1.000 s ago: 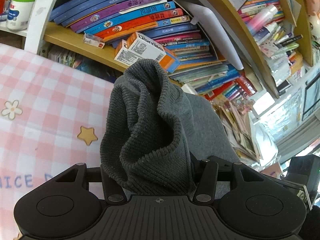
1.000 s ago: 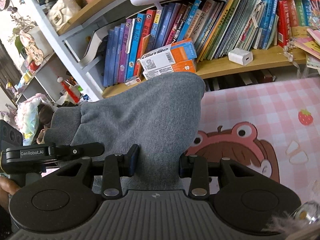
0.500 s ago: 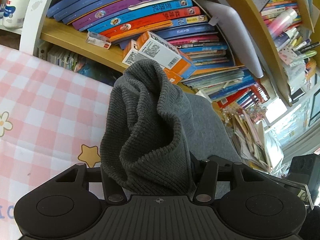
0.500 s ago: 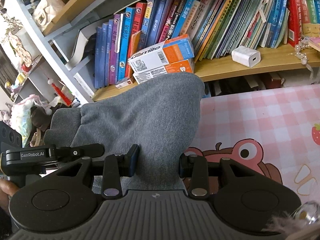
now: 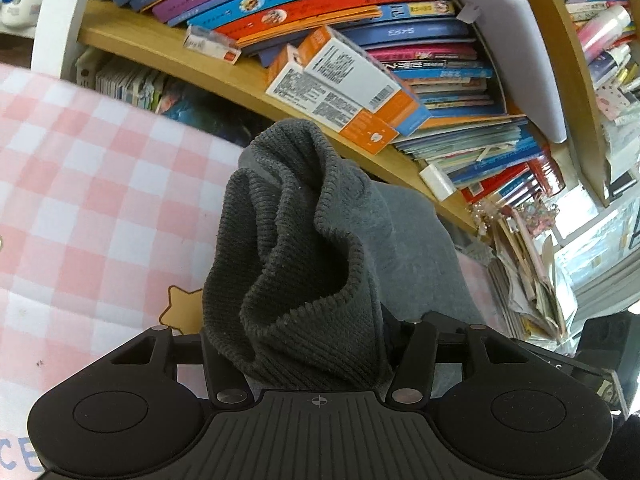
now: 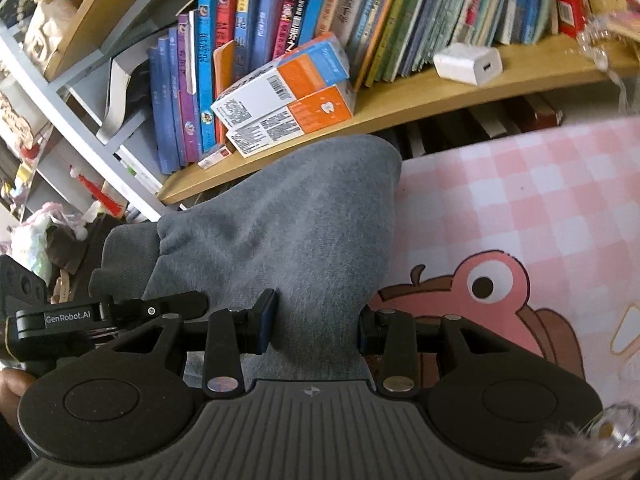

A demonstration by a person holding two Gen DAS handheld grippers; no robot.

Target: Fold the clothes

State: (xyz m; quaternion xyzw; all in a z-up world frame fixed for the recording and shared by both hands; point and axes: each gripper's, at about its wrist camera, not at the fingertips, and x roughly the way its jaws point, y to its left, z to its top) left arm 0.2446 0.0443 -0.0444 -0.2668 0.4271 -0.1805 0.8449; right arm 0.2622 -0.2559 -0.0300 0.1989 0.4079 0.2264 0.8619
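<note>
We've got the grey garment [image 5: 296,264] bunched between both grippers, held above the pink checked table cover [image 5: 88,208]. The left gripper [image 5: 298,344] has the ribbed dark cuff end stuffed between its fingers, the knit piling up in thick folds and rising toward the far shelf; its jaws are easing apart, with the cloth still filling the gap. Over on the right gripper [image 6: 316,320], the smoother grey fabric [image 6: 288,232] passes between the two fingers and fans out to the far side, its ribbed cuff hanging off to the left; those jaws are opening too, cloth between them. Whether the pads are still biting the fabric on either side, we can't quite tell. Just past the garment, the wooden shelf [image 6: 400,100] carries two orange-and-white boxes [image 6: 288,96] stacked together, rows of books [image 6: 248,40] behind them, and a white charger [image 6: 468,64] further right. A cartoon frog print [image 6: 480,300] peeks out on the cover at near right.
</note>
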